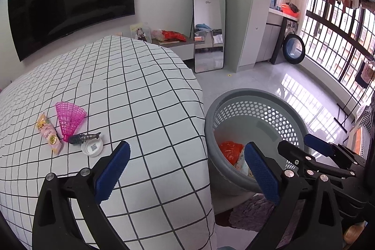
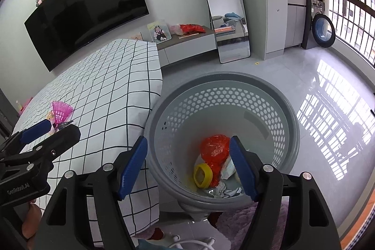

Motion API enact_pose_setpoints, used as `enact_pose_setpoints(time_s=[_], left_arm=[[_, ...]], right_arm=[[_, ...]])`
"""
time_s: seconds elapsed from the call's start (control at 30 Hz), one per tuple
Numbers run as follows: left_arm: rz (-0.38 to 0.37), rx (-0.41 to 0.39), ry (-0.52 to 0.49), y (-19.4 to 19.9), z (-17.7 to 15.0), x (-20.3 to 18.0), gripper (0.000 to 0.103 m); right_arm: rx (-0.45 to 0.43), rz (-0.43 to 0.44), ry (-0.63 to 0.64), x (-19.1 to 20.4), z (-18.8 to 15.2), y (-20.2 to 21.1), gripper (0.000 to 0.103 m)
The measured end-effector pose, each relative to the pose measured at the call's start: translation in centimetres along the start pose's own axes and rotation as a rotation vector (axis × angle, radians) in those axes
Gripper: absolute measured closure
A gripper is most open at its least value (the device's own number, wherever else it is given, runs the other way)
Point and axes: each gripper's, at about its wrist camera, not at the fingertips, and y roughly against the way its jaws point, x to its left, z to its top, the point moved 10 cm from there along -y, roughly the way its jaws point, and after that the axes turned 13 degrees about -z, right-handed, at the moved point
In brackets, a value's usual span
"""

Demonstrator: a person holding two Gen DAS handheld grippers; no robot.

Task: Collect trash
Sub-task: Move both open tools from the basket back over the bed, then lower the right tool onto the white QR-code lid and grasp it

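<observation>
Room: bedroom, grid-sheet bed (image 1: 131, 95), basket (image 1: 290, 109) on the floor beside it
Left gripper (image 1: 185, 170): jaws wide apart, empty
Right gripper (image 2: 188, 168): jaws parted, empty, over the basket
Trash: wrapper (image 1: 48, 132), pink cone (image 1: 70, 117), cap (image 1: 92, 148) ahead-left of the left gripper, which is nearer
Wrapper axis: running away from the tool
Room: open sheet all round
</observation>
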Motion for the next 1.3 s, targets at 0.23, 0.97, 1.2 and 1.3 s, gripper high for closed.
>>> enact_pose_setpoints(time_s=[0.23, 0.97, 1.2, 1.3], left_arm=[[0.027, -0.040, 0.024, 2.4, -0.1, 2.2, 0.007], [0.240, -0.046, 0.202, 7.8, -5.1, 13.4, 0.007], [0.294, -0.037, 0.263, 8.6, -6.6, 17.1, 0.007], [0.308, -0.038, 0.285, 8.9, -7.0, 18.4, 0.007]], right_arm=[[-0.020, 0.018, 0.037, 2.5, 0.0, 1.2, 0.034], [0.024, 0.166, 0.188, 12.3, -1.8, -0.6, 0.033], [0.039, 0.200, 0.247, 15.5, -2.0, -1.2, 0.033], [0.045, 0.217, 0.280, 17.3, -2.0, -1.6, 0.033]])
